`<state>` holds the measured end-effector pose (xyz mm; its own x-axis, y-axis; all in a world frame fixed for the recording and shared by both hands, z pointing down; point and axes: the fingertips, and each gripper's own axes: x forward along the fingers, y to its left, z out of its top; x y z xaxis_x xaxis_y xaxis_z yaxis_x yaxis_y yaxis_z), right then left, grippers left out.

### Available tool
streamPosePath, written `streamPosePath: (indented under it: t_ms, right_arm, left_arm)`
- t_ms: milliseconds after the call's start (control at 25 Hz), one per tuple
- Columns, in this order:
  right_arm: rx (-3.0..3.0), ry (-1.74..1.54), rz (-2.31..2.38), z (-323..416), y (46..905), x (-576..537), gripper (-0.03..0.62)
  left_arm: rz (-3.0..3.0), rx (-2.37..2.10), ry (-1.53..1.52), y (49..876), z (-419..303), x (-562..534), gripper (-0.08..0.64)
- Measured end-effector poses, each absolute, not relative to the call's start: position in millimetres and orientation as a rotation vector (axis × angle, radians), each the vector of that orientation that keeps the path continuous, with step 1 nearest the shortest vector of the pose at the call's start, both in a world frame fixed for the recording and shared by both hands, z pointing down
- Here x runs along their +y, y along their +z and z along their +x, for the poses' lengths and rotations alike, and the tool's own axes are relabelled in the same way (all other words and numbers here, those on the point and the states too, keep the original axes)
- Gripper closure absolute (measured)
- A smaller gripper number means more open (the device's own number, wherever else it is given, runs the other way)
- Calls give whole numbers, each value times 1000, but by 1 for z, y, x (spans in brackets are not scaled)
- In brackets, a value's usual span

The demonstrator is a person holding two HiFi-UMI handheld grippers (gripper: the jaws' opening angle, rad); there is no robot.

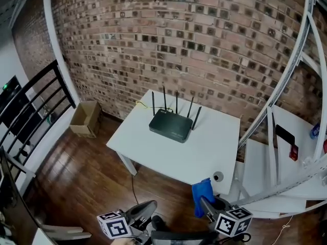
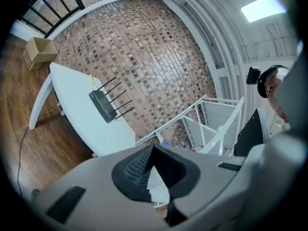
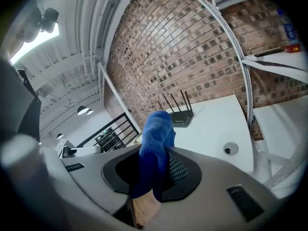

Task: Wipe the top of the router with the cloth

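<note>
The black router (image 1: 171, 125) with several upright antennas sits at the back of a white table (image 1: 204, 154). Both grippers hang low, in front of the table and well short of the router. My right gripper (image 1: 207, 204) is shut on a blue cloth (image 1: 203, 193), which sticks up from between the jaws. In the right gripper view the cloth (image 3: 156, 143) partly covers the router (image 3: 181, 118) beyond it. My left gripper (image 1: 147, 208) looks shut with nothing in it. The left gripper view has the router (image 2: 102, 106) far off on the table (image 2: 79, 114).
A round cable hole (image 1: 218, 176) marks the table's near right corner. A white curved stair frame (image 1: 286, 86) and shelves (image 1: 286, 152) stand to the right. An open cardboard box (image 1: 86, 119) lies on the wooden floor at the left, below a black railing (image 1: 30, 111). A brick wall stands behind.
</note>
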<state>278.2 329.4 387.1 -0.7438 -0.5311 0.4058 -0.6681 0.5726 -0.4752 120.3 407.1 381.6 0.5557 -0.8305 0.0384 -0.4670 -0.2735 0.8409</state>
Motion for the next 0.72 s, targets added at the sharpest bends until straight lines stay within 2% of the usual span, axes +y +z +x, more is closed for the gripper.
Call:
streamPosePath:
  t_ms: [280, 720]
  right_arm:
    - [-2573, 891, 987, 192, 379, 274, 482]
    - [-2559, 844, 856, 112, 404, 188, 482]
  left_arm:
    - [1912, -1092, -557, 381, 20, 353, 543]
    - [1886, -1159, -605, 388, -38, 281, 543]
